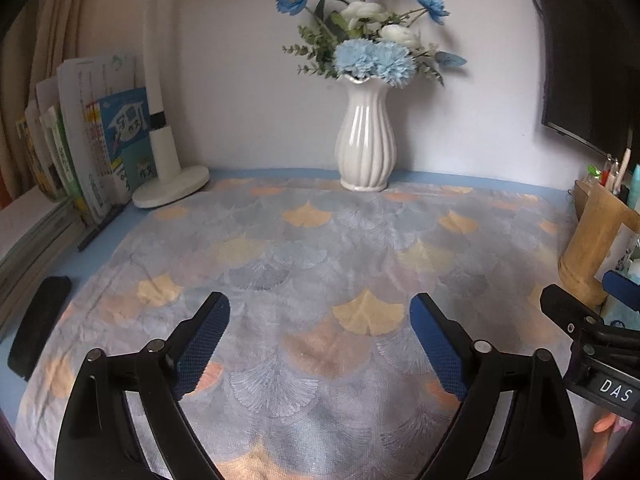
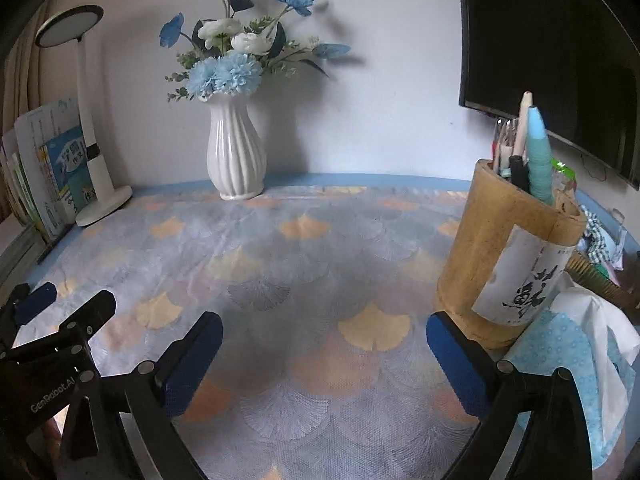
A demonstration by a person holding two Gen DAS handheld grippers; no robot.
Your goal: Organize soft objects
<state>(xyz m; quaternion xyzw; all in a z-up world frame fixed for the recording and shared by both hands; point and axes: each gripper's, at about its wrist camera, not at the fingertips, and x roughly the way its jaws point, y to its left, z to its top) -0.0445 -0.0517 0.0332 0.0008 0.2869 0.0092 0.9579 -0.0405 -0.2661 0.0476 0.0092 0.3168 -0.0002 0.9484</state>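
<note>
My left gripper [image 1: 320, 312] and right gripper [image 2: 324, 332] spread wide, nothing between them, above the leaf-print cloth [image 1: 304, 248] (flat on the tabletop); white vase [image 1: 366, 140] at the far edge

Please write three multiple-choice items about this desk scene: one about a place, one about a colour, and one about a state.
1. Where does the desk lamp stand, seen from the left wrist view?
A. left of the white vase
B. right of it
C. in front of it

2. What colour are the pads of the grippers?
A. red
B. blue
C. green

3. How does the right gripper stand?
A. shut on a pen
B. shut on the patterned cloth
C. open, holding nothing

Key: 1 A, the lamp rises beside the books; 2 B, both views show blue pads; 3 C, only cloth shows between the fingers.
</note>
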